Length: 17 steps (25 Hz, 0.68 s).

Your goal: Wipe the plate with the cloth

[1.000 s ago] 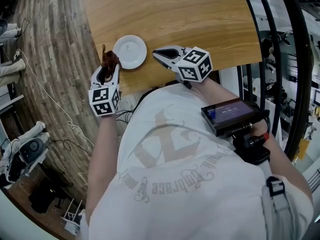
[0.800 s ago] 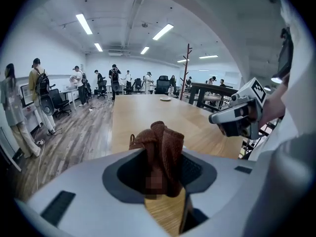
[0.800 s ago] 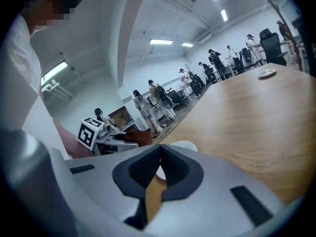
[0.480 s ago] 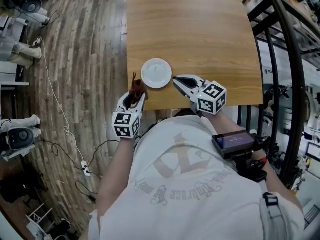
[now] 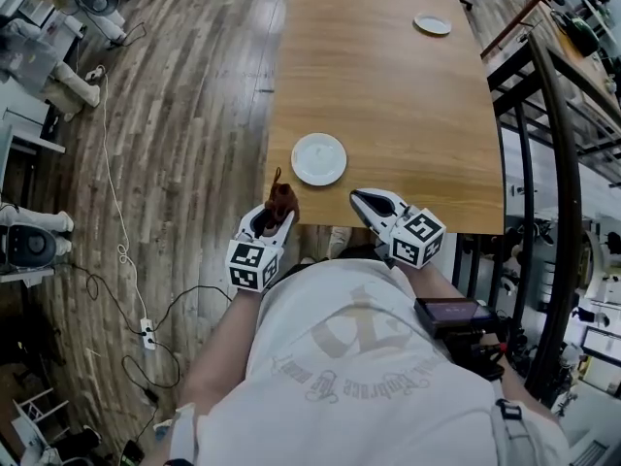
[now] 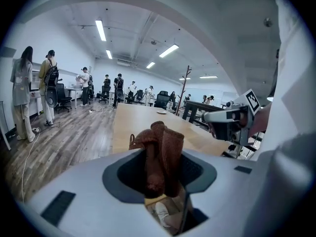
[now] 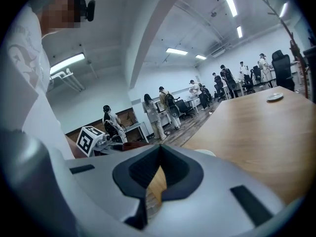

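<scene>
A white plate (image 5: pixel 318 158) lies near the front edge of the wooden table (image 5: pixel 388 85). My left gripper (image 5: pixel 277 214) hovers at the table's near left corner, short of the plate, shut on a brown cloth (image 5: pixel 282 198). In the left gripper view the cloth (image 6: pixel 160 154) stands bunched up between the jaws. My right gripper (image 5: pixel 361 199) is over the front edge, right of the plate and apart from it. Its jaws are shut with nothing between them (image 7: pixel 158 149).
A second small plate (image 5: pixel 432 24) sits at the far right of the table. A black metal frame (image 5: pixel 543 163) runs along the table's right side. Cables (image 5: pixel 112 212) trail over the wood floor at left. Several people stand far off in the room.
Both grippers have drawn back from the plate toward the table's near edge. The left one was right beside the plate and is now a short way from it. The head view has shifted.
</scene>
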{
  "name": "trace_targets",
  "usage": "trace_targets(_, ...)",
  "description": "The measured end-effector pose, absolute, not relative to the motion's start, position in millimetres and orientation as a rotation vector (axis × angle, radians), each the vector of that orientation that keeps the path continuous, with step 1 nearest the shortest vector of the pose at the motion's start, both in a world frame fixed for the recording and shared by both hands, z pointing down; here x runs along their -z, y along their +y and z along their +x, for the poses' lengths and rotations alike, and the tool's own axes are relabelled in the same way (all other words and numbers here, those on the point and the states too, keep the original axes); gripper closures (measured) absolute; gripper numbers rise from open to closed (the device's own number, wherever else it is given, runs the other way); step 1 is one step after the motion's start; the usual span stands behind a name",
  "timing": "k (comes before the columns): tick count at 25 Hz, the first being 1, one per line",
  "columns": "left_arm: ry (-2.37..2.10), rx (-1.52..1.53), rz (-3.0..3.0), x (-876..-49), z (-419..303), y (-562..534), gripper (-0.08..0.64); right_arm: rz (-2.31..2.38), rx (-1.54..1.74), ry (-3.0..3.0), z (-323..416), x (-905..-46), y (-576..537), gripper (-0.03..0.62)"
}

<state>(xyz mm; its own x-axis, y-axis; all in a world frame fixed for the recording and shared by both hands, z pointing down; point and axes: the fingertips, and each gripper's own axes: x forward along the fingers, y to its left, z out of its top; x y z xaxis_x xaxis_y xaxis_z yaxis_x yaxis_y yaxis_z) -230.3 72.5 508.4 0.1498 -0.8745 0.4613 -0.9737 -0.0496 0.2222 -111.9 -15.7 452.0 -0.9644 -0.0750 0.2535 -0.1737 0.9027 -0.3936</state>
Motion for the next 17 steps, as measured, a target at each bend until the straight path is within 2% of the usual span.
trace_targets(17,-1.688,-0.303,2.045,-504,-199,95,0.390,0.250,-0.581,-2.868,-87,-444,19,0.580)
